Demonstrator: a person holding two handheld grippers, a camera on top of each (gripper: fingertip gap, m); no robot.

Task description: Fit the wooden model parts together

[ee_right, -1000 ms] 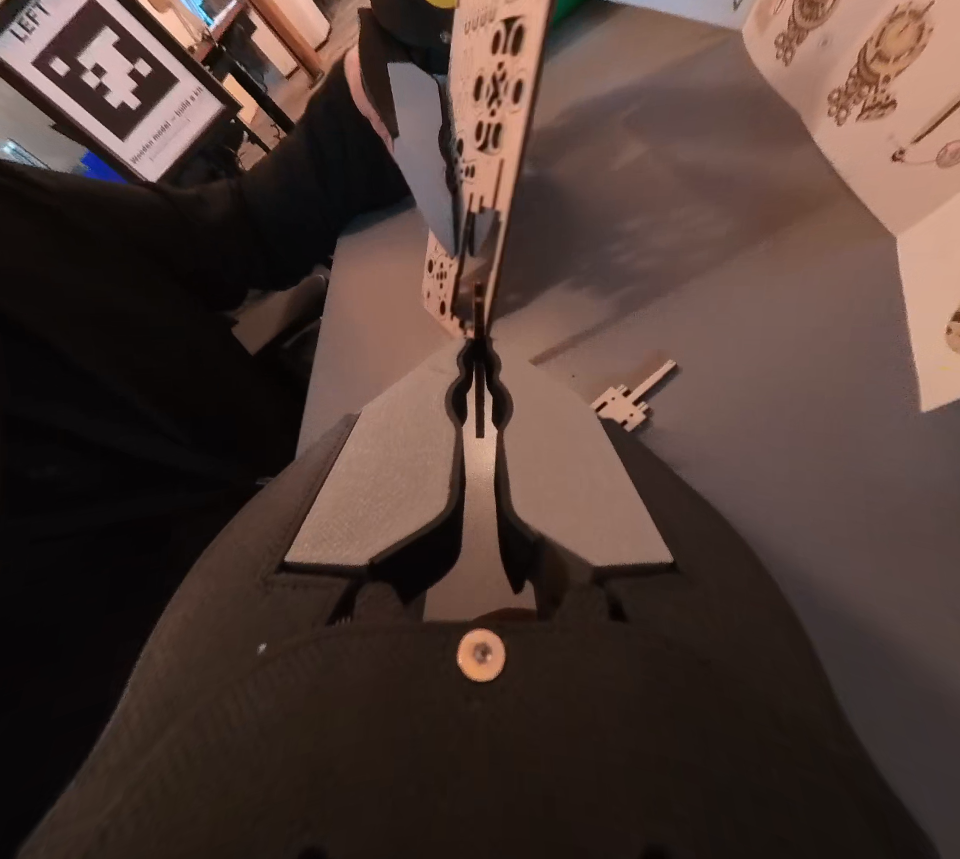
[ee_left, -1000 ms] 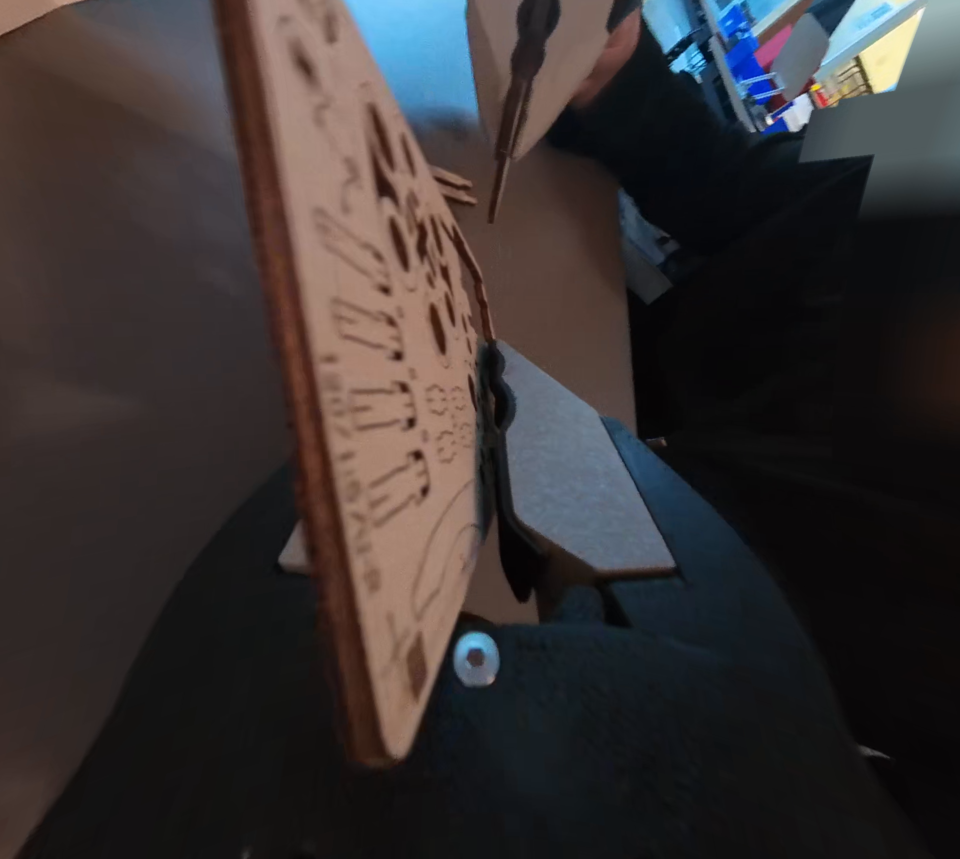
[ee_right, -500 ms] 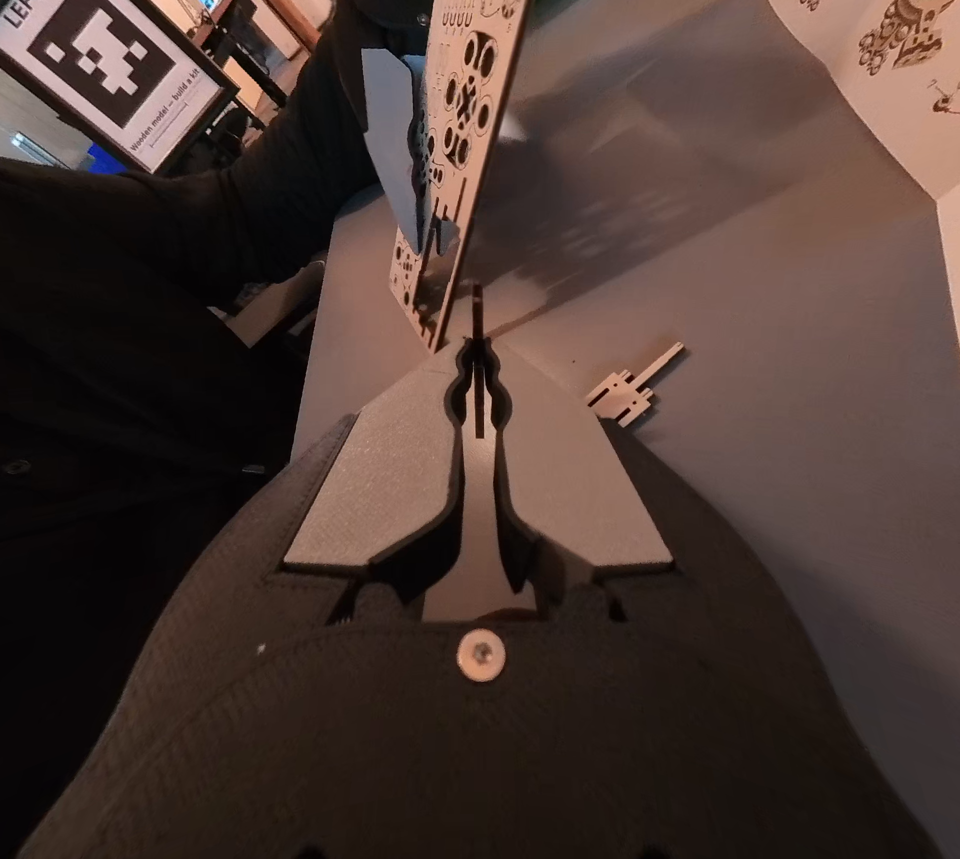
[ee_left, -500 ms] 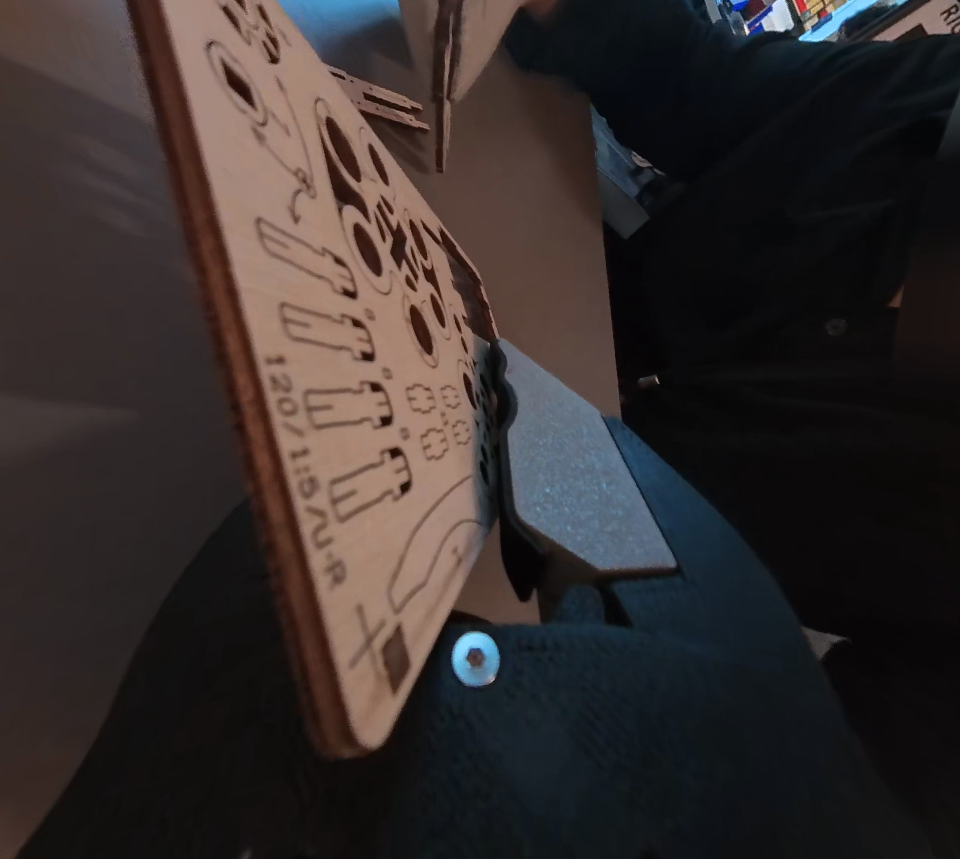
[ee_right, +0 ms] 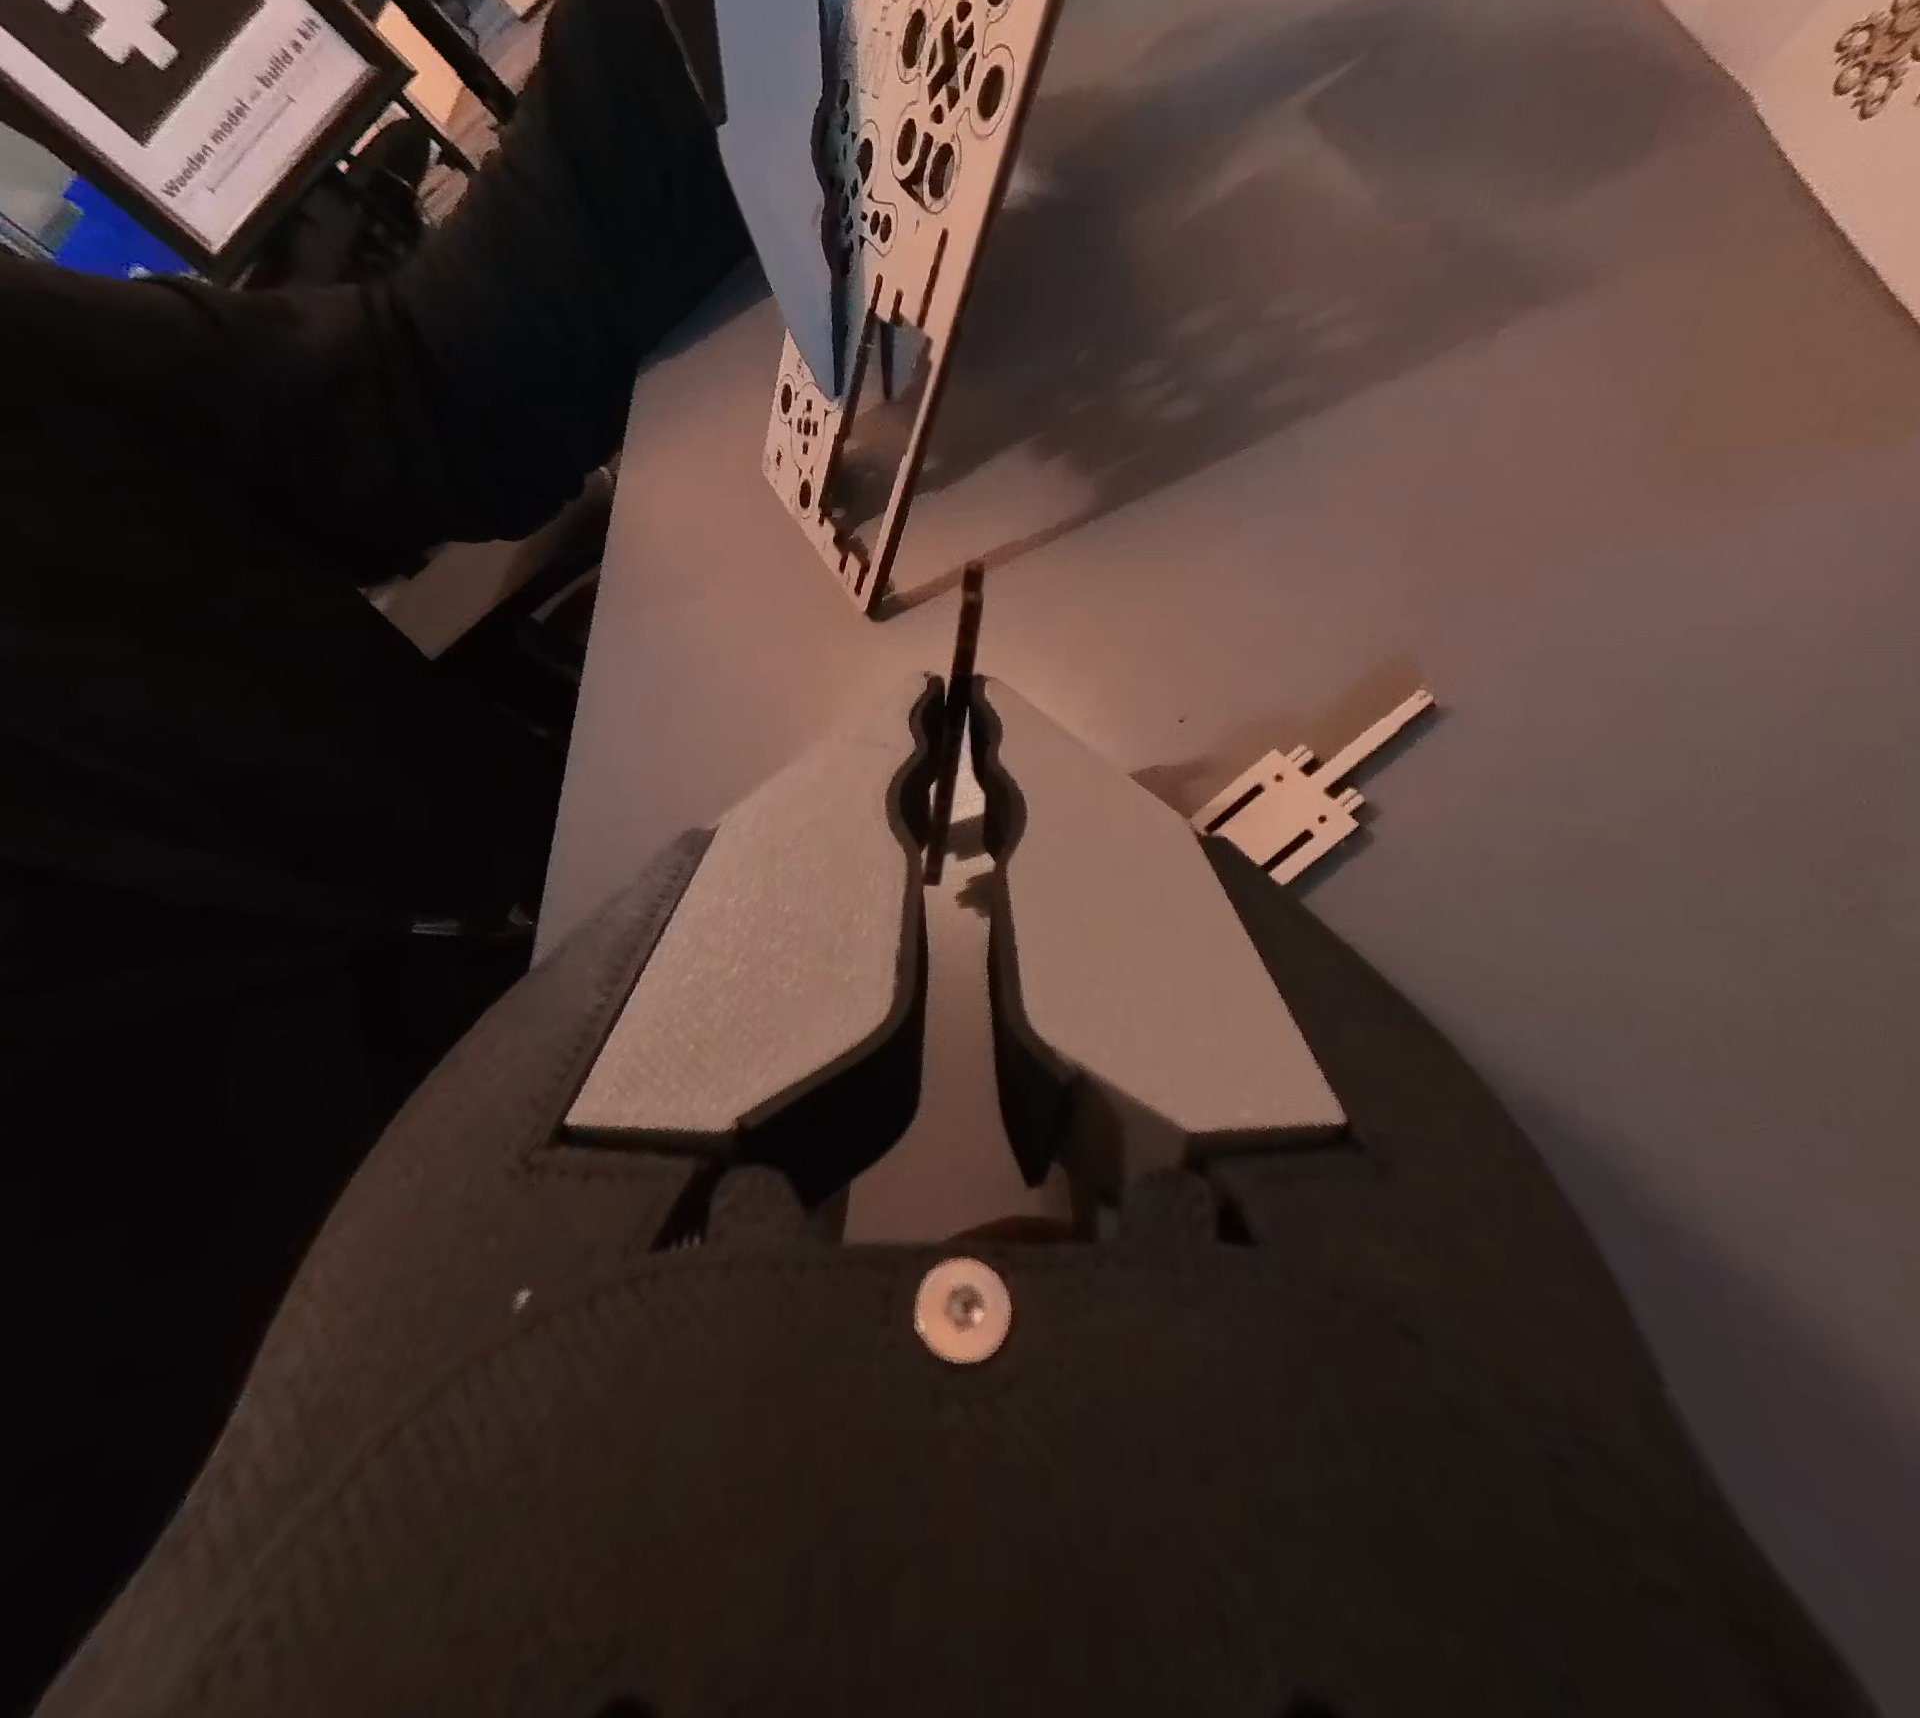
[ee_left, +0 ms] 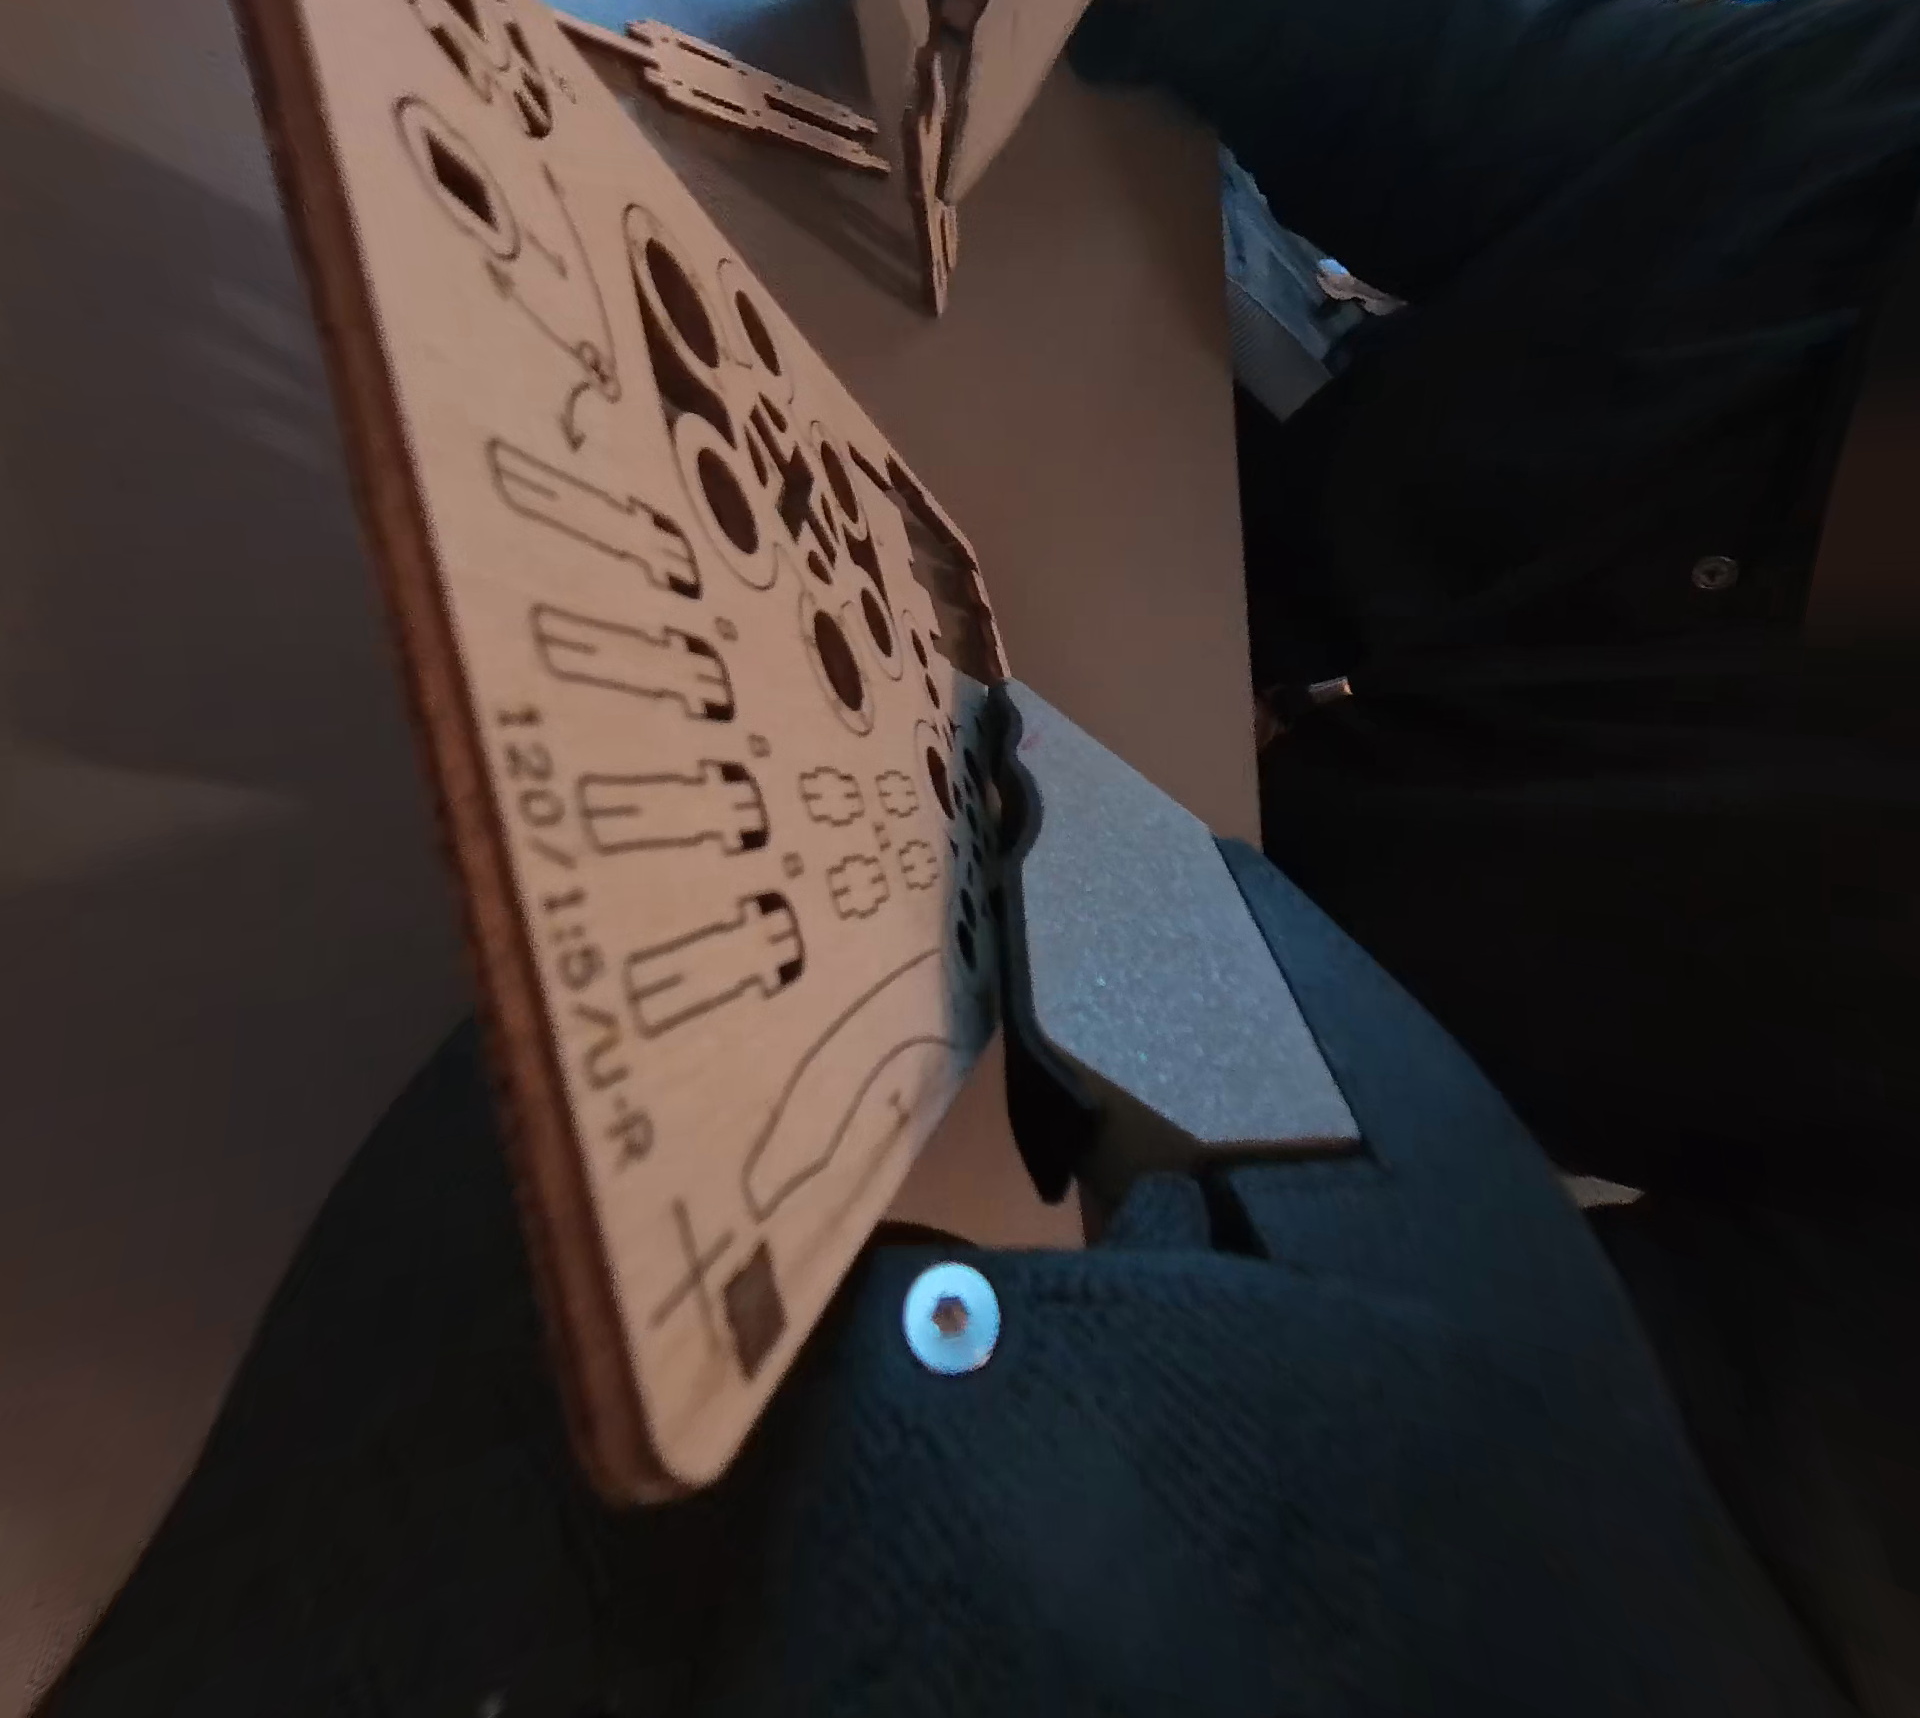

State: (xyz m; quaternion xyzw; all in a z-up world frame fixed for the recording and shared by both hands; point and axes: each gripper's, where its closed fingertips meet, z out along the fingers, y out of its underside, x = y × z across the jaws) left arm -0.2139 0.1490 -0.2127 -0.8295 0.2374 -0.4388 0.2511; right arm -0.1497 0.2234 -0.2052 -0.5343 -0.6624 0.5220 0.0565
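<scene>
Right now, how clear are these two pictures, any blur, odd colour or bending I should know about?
Left wrist view: the wooden sheet is soft at its near edge, the table smeared, and the light runs orange against blue. Right wrist view: sharper, with the small wooden piece crisp, the sheet's shadow across the grey table, and wide-angle bending at the edges.

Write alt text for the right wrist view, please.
The right gripper pinches a thin wooden piece edge-on above a grey table. Ahead, the left gripper holds a laser-cut wooden sheet upright; a small flat part lies alongside.
</scene>
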